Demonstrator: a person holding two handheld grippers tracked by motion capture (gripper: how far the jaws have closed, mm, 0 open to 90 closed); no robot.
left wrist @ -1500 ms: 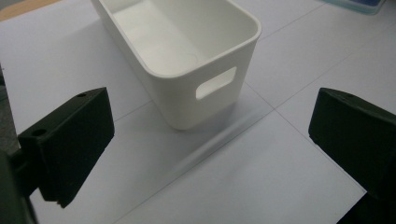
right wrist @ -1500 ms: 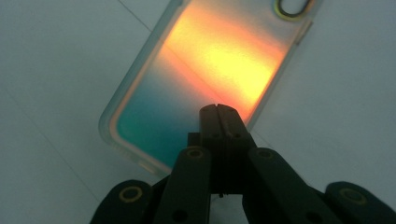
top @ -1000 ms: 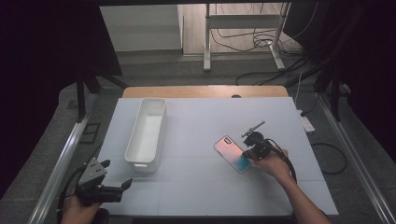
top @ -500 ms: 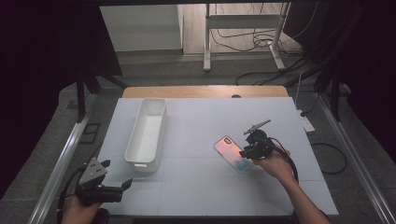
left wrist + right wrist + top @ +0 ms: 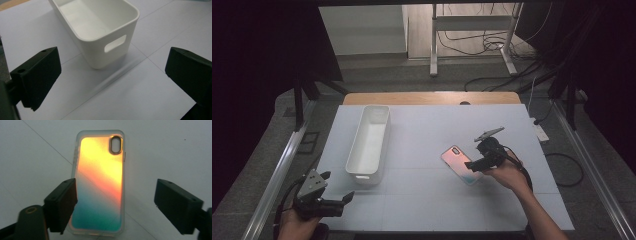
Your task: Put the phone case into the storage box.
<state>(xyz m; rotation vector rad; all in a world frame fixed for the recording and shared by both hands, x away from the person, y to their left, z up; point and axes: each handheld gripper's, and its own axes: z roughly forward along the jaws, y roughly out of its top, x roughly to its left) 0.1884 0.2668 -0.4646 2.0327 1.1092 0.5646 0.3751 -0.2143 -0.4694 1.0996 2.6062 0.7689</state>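
On the pale desk point(image 5: 427, 200) the iridescent phone case point(image 5: 98, 185) lies flat between my right claw point(image 5: 115, 202), whose jaws have just been opening and grip nothing, so I should centre them on its long edges before squeezing.

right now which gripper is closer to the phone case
Right. The right gripper sits at the phone case, its jaws just opened and astride it; the left gripper waits far off, near the white bin.
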